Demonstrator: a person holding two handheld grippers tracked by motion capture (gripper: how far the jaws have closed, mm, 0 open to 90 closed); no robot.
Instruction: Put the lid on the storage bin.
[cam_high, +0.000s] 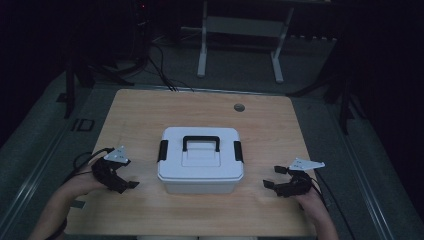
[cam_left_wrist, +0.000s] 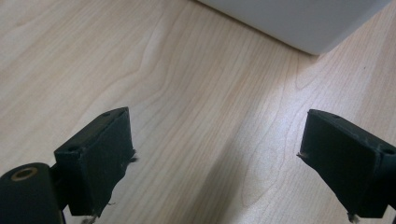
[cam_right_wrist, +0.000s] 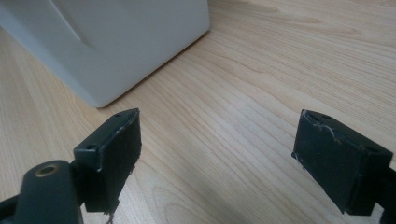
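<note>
A white plastic box (cam_high: 200, 160) with a black carry handle (cam_high: 201, 143) and black side latches (cam_high: 162, 150) stands in the middle of the wooden table (cam_high: 150, 107), its lid down. My left gripper (cam_high: 126, 181) rests on the table to the box's left, open, with bare wood between its jaws. In the left gripper view the box's lower corner (cam_left_wrist: 299, 23) lies ahead of my left gripper (cam_left_wrist: 215, 158). My right gripper (cam_high: 272, 179) sits to the box's right, also open and holding nothing. The box's corner (cam_right_wrist: 116, 42) appears ahead and left of my right gripper (cam_right_wrist: 217, 158).
A round cable hole (cam_high: 239, 107) is set in the table near its far edge. Behind the table stands a white metal frame (cam_high: 240, 35), and black cables (cam_high: 160, 70) run across the dark floor. Bare wood surrounds the box on every side.
</note>
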